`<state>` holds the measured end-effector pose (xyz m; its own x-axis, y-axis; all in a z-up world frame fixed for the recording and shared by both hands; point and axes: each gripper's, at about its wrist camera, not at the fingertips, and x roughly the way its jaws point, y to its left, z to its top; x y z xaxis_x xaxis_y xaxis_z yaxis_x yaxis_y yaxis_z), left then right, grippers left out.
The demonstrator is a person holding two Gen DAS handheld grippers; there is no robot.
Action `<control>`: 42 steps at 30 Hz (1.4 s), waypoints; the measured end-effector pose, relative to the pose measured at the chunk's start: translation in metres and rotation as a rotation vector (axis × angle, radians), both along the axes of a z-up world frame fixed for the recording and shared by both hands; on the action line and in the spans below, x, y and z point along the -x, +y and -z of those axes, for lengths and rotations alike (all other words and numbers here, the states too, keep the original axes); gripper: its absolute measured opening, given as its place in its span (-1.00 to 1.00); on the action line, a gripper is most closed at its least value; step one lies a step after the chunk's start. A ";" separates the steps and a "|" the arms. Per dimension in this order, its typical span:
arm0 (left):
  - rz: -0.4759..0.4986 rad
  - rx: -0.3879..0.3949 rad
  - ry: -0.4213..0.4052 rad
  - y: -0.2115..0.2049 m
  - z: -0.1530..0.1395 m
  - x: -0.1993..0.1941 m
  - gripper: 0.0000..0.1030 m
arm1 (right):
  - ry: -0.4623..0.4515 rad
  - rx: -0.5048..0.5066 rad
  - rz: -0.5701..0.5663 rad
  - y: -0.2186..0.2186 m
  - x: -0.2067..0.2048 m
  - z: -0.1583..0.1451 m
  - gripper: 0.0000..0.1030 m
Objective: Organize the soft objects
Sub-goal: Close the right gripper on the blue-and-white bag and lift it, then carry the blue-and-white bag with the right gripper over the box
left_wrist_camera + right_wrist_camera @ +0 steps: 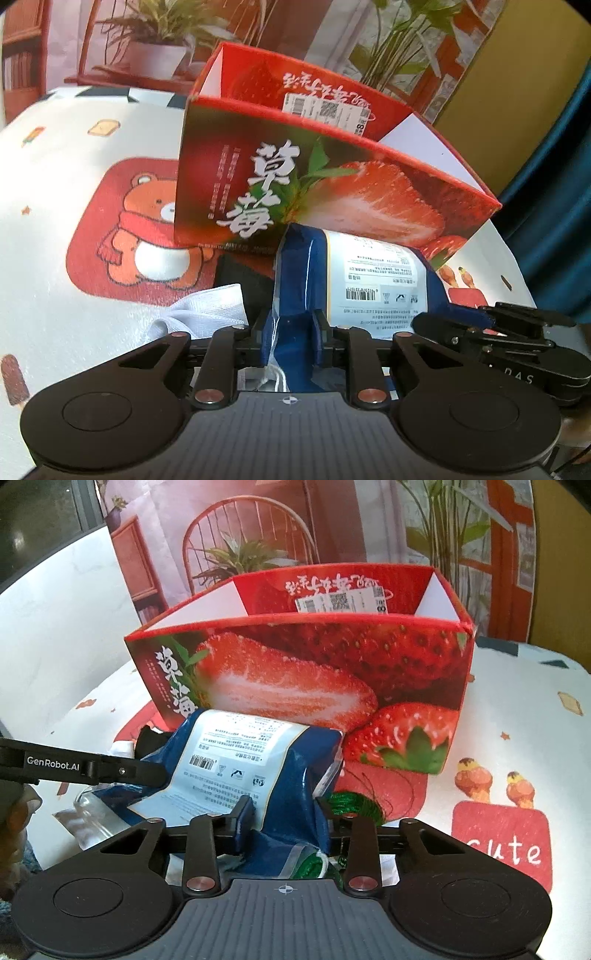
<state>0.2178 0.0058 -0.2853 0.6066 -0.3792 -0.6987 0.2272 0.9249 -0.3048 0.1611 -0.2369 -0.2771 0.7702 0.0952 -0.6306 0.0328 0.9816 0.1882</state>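
Blue pouch is lying crumpled on the worktop, leaning against the near wall of the open strawberry box. Left hand-held gripper is clamping one end of the pouch; right hand-held gripper is pinching the other, film bunched between the fingers. Judgement: light, limp, slick plastic, likely to sag and slip; gripping the gathered edges seems wiser than the printed face. White cloth and green cord are waiting beside it.
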 end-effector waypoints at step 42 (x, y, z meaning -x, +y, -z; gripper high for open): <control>0.112 0.100 -0.358 0.012 -0.111 0.002 -0.57 | -0.375 0.215 -0.153 0.006 0.001 -0.108 -0.55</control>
<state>0.2154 0.0177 -0.1744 0.7562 -0.5124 -0.4069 0.4335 0.8582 -0.2750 0.1598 -0.2309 -0.1687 0.9363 0.1226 -0.3291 -0.1467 0.9880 -0.0491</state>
